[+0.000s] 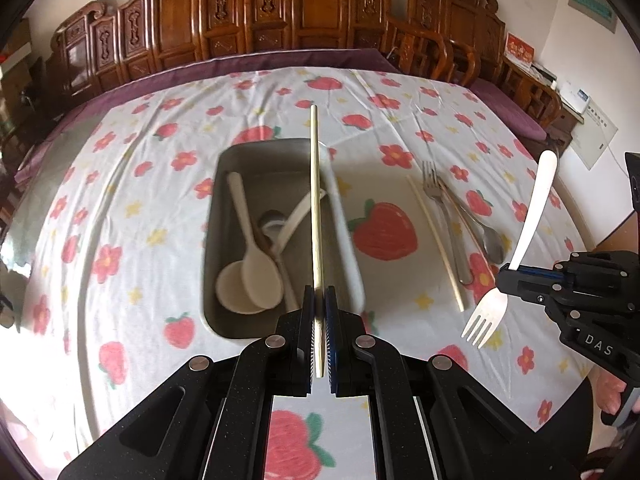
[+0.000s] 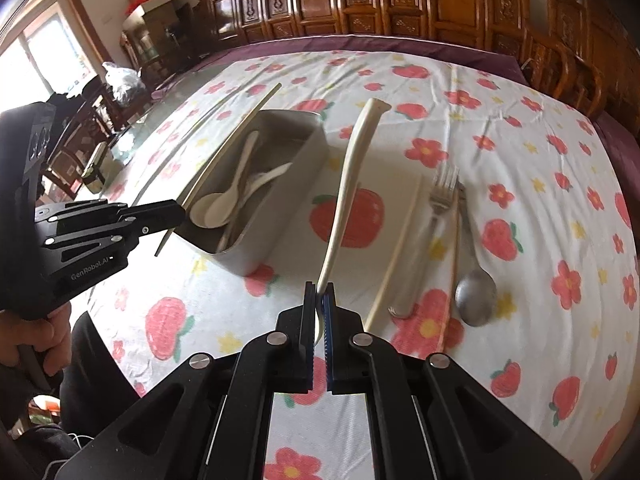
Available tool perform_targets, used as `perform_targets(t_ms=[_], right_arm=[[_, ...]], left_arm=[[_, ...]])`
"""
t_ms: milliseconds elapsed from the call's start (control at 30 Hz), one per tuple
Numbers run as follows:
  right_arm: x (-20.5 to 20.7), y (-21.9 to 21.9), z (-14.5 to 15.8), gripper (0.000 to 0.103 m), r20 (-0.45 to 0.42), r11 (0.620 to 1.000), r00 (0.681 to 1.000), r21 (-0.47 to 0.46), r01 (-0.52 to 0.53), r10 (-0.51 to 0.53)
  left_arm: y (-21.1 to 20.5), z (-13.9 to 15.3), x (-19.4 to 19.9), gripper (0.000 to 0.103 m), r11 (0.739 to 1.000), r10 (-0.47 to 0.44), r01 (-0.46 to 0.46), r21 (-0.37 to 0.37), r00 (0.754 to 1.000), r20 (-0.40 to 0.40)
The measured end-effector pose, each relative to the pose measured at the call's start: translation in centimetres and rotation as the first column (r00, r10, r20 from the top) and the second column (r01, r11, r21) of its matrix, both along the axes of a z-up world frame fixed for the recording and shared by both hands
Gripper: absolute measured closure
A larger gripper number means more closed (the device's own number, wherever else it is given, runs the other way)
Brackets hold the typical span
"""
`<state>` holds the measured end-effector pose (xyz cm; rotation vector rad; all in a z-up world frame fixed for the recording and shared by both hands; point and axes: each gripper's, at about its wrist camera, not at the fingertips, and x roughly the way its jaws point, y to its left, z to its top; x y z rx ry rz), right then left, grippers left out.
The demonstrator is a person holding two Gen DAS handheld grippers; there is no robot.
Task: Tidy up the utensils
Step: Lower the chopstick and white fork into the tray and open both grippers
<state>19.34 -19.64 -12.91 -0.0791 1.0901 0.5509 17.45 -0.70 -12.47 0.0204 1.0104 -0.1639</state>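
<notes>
Two grippers, both clamped tight on cutlery above the table w/ strawberry-and-flower print cloth. Left gripper has its jaws nearly closed on a pale wooden chopstick, pinched near its lower end, shaft running up and away over the grey rectangular metal tray. Right gripper has its jaws pressed together on the neck of a cream plastic fork; in the left wrist view its tines point down and the handle rises clear of the cloth.

Tray sits mid-table, left of the big strawberry print. Inside: two cream plastic spoons w/ overlapping bowls at the near end, plus a white spoon handle and a darker utensil, partly hidden.

On the cloth right of the strawberry, not yet in the tray: second pale chopstick, steel fork just beside it, a thin light stick crossing the fork, and a steel spoon w/ bowl toward the near edge.

Carved brown wooden chairs line the far side. A hand grips the left gripper's handle.
</notes>
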Motion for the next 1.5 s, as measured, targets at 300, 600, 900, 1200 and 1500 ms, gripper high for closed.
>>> perform_targets(t_ms=[300, 600, 900, 1200, 1500], right_arm=[[0.6, 3.4, 0.5, 0.098, 0.007, 0.999, 0.999, 0.005, -0.049, 0.049], [1.2, 5.2, 0.3, 0.098, 0.001, 0.998, 0.998, -0.007, -0.067, 0.067], [1.9, 5.5, -0.5, 0.098, -0.015, 0.998, 0.998, -0.018, -0.066, 0.066], [2.8, 6.4, -0.4, 0.098, -0.011, 0.997, 0.997, -0.016, -0.079, 0.079], [3.1, 7.4, 0.0, 0.098, -0.003, 0.996, 0.996, -0.018, -0.087, 0.087]], left_arm=[[3.1, 0.5, 0.2, 0.099, 0.999, 0.032, -0.032, -0.003, 0.999, 0.011], [3.8, -1.8, 2.0, 0.099, 1.0, -0.013, 0.012, -0.022, 0.998, -0.058], [3.8, -3.5, 4.2, 0.099, 0.998, -0.056, 0.054, -0.023, 0.992, -0.112], [4.2, -4.1, 5.5, 0.099, 0.999, -0.046, 0.043, -0.026, 0.992, -0.118], [4.0, -4.3, 6.0, 0.099, 0.998, -0.046, 0.042, -0.035, 0.993, -0.111]])
